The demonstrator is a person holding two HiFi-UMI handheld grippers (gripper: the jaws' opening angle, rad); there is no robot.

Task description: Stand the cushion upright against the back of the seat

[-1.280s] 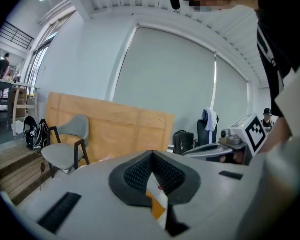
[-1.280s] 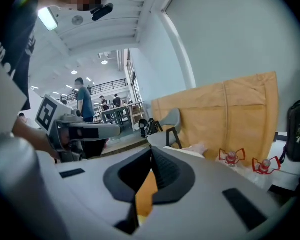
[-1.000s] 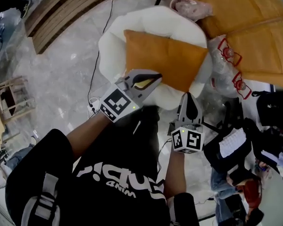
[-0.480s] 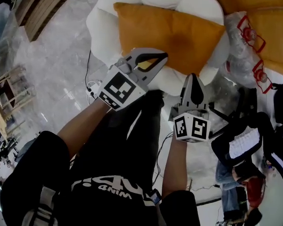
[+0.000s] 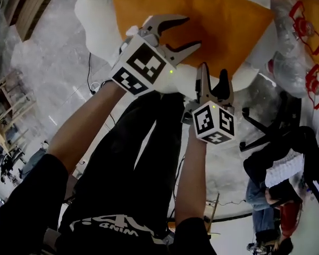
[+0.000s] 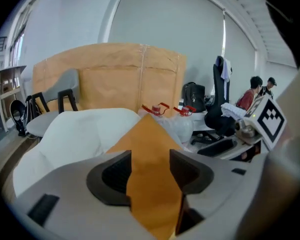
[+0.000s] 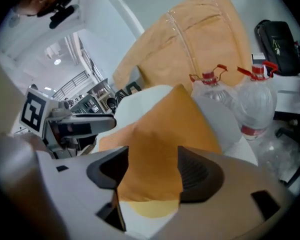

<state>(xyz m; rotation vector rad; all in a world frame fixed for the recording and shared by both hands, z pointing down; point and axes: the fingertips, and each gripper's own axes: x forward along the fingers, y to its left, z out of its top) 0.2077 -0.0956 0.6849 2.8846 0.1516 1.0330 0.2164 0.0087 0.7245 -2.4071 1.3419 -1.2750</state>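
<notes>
An orange cushion (image 5: 218, 15) lies flat on the seat of a white padded chair (image 5: 93, 15). My left gripper (image 5: 181, 33) hangs over the cushion's near edge, its jaws opening wide. In the left gripper view a corner of the cushion (image 6: 150, 144) shows between the jaws of the left gripper (image 6: 150, 171), and the pads stand apart from it. My right gripper (image 5: 212, 81) is just short of the chair's front edge, its jaws opening too. The right gripper view shows the cushion (image 7: 165, 129) between the spread jaws of the right gripper (image 7: 152, 171), unpressed.
Two clear water bottles with red handles (image 5: 303, 31) stand right of the chair. A large piece wrapped in brown paper (image 6: 115, 79) rises behind it. A black office chair (image 6: 220, 99) and seated people (image 6: 252, 91) are at the right. A cable (image 5: 90, 73) runs over the marble floor.
Both grippers have come down towards the cushion, which now looms larger in view. Both pairs of jaws were shut and now stand wide apart.
</notes>
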